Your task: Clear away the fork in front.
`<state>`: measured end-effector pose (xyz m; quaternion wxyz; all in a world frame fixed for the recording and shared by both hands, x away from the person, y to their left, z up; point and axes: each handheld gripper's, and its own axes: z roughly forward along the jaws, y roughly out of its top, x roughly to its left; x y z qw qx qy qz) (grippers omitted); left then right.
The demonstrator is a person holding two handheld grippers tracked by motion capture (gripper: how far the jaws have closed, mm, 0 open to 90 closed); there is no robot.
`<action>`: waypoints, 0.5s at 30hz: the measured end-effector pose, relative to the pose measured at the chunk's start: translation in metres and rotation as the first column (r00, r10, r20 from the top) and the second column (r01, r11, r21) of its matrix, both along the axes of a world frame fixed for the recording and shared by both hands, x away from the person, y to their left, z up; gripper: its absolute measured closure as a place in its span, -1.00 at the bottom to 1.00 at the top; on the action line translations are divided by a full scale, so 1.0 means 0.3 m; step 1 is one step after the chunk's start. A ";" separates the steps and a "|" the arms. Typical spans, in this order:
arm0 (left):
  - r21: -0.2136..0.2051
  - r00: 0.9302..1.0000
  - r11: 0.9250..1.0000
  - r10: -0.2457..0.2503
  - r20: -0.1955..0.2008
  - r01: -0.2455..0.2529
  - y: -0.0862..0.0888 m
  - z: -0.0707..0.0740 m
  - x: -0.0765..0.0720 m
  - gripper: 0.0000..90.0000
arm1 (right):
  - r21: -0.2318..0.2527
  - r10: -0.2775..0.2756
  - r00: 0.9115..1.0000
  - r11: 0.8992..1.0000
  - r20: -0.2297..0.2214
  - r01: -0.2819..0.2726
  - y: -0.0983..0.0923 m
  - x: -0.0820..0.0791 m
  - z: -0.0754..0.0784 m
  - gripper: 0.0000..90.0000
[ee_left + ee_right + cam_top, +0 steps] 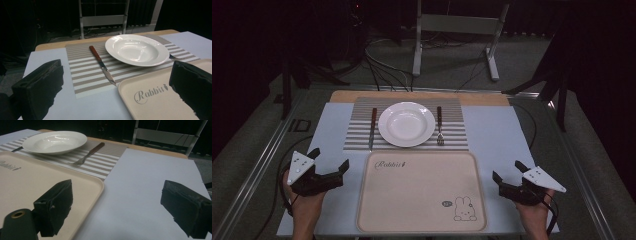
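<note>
A white plate point(406, 124) sits on a striped placemat point(357, 135), with a wooden-handled knife point(372, 128) to its left and a fork point(439, 126) to its right. A beige tray point(422, 192) with a rabbit drawing lies nearer to me. My left gripper point(330, 160) rests left of the tray, jaws open and nothing between them. My right gripper point(508, 171) rests right of the tray, also open with nothing in it. In the left gripper view the knife point(102, 65) and plate point(136, 50) lie ahead. In the right gripper view the fork point(88, 153) lies ahead left.
A pale blue sheet point(497, 135) covers the table, with a wooden strip point(422, 95) at the far edge. A metal stand point(454, 30) and cables point(382, 70) are on the floor beyond. Metal rails point(257, 170) run along the table's sides.
</note>
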<state>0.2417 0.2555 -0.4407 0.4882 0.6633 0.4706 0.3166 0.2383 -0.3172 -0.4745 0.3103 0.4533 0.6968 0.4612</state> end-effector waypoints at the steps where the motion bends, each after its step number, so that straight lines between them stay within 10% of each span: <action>1: -0.001 1.000 1.000 0.000 0.001 0.000 0.000 -0.001 0.001 -1.00 | 0.002 -0.002 1.000 1.000 0.000 0.002 -0.001 0.000 0.000 -0.76; 15: -0.008 1.000 1.000 0.014 -0.006 -0.014 0.002 -0.013 0.004 -1.00 | 0.000 -0.025 1.000 1.000 0.000 0.025 0.006 0.014 0.002 -0.76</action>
